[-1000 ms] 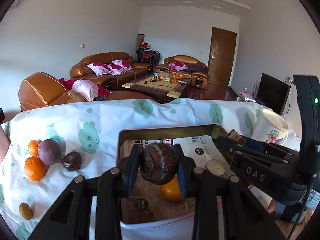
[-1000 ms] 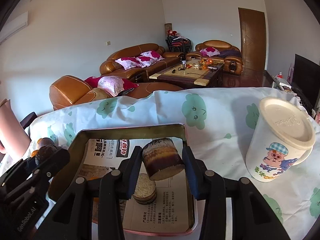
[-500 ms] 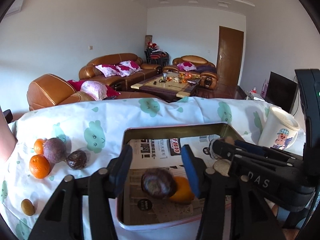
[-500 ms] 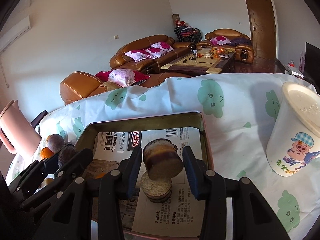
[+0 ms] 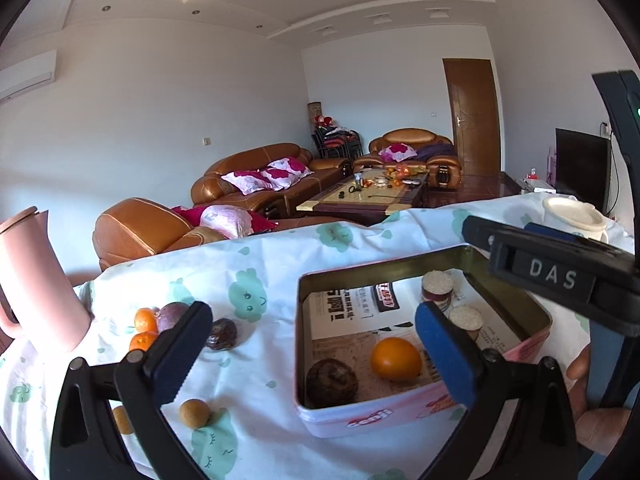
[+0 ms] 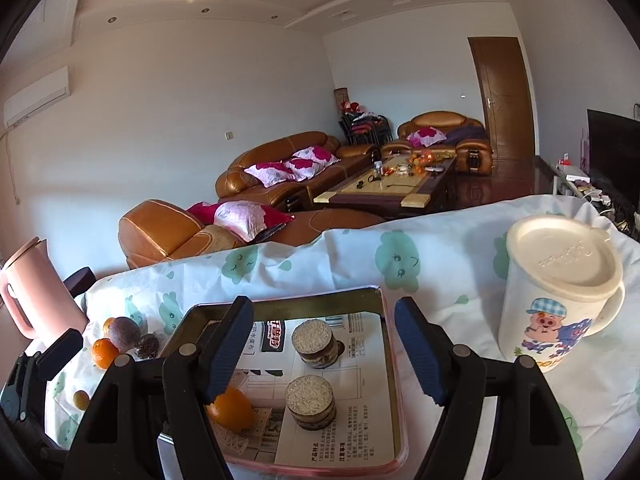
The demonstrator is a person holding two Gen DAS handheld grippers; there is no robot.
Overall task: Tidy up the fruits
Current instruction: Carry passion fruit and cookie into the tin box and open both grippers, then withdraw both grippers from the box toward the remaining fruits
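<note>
Both grippers are standing empty with their jaws spread wide: the left gripper point(image 5: 312, 356) is filling the lower part of the left wrist view, and the right gripper point(image 6: 324, 348) is hovering over the tin point(image 6: 386, 344) at the lower centre of the right wrist view. The tin, lined with printed paper, is sitting on the patterned tablecloth point(image 5: 256, 264); in it are lying an orange point(image 5: 396, 359), a dark passion fruit point(image 5: 332, 382) at its near left corner, and two cut cylindrical pieces point(image 6: 313, 343) standing on end towards its right side. Outside the tin, at the left of the left wrist view, a cluster of loose fruit point(image 5: 168, 326) is waiting: small oranges, a purple passion fruit, a wrinkled dark one point(image 5: 222, 334), and below it a small brown fruit point(image 5: 195, 413) near the left finger. A lidded cartoon mug point(image 6: 556, 292) is standing at the right, well apart from the fruit, and a pink jug point(image 5: 34, 280) at the far left. By my judgement the sorting is partway done, a placing step having finished and a fresh pick falling due. The next move is calling for the left gripper to swing leftward to the cluster, straddle one fruit and close gently, since round fruit is likely to roll.
</note>
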